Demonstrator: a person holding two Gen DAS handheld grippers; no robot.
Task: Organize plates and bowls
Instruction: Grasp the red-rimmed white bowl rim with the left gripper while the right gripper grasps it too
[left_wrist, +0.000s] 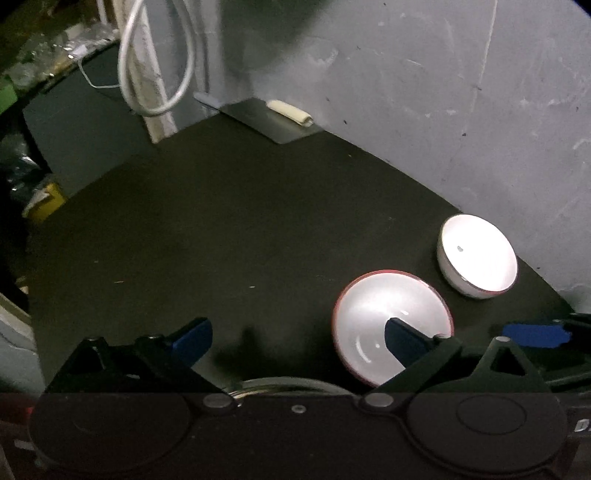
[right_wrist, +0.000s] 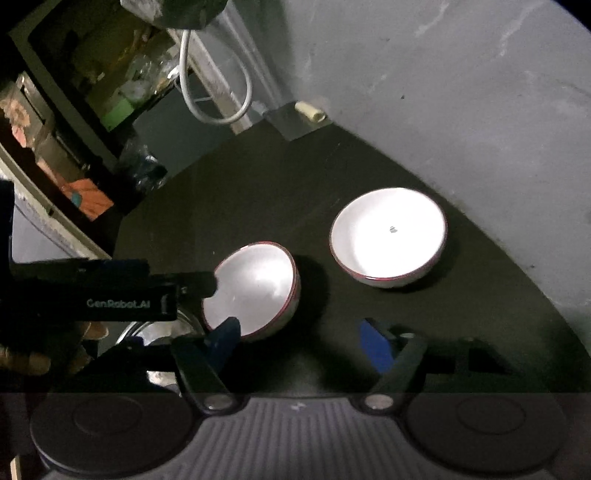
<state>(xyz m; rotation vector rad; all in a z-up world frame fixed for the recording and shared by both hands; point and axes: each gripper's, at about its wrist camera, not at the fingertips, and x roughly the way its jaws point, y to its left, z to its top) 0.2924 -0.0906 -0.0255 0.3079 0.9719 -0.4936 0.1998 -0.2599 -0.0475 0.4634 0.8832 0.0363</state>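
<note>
Two white bowls with red rims sit on a dark table. The nearer bowl (left_wrist: 384, 317) (right_wrist: 255, 288) lies just ahead of my left gripper (left_wrist: 295, 336), whose right finger (left_wrist: 406, 343) reaches over its rim. The left gripper is open and empty. The farther bowl (left_wrist: 478, 254) (right_wrist: 388, 234) stands close to the grey wall. My right gripper (right_wrist: 301, 341) is open and empty, hovering just right of the nearer bowl. A shiny steel dish (left_wrist: 284, 386) (right_wrist: 159, 332) shows partly under the left gripper.
A grey wall (left_wrist: 424, 92) bounds the table's back and right. A metal sheet with a small cream roll (left_wrist: 290, 112) lies at the back corner. A white cable (left_wrist: 155, 66) hangs beside it. Cluttered shelves (right_wrist: 74, 110) stand to the left.
</note>
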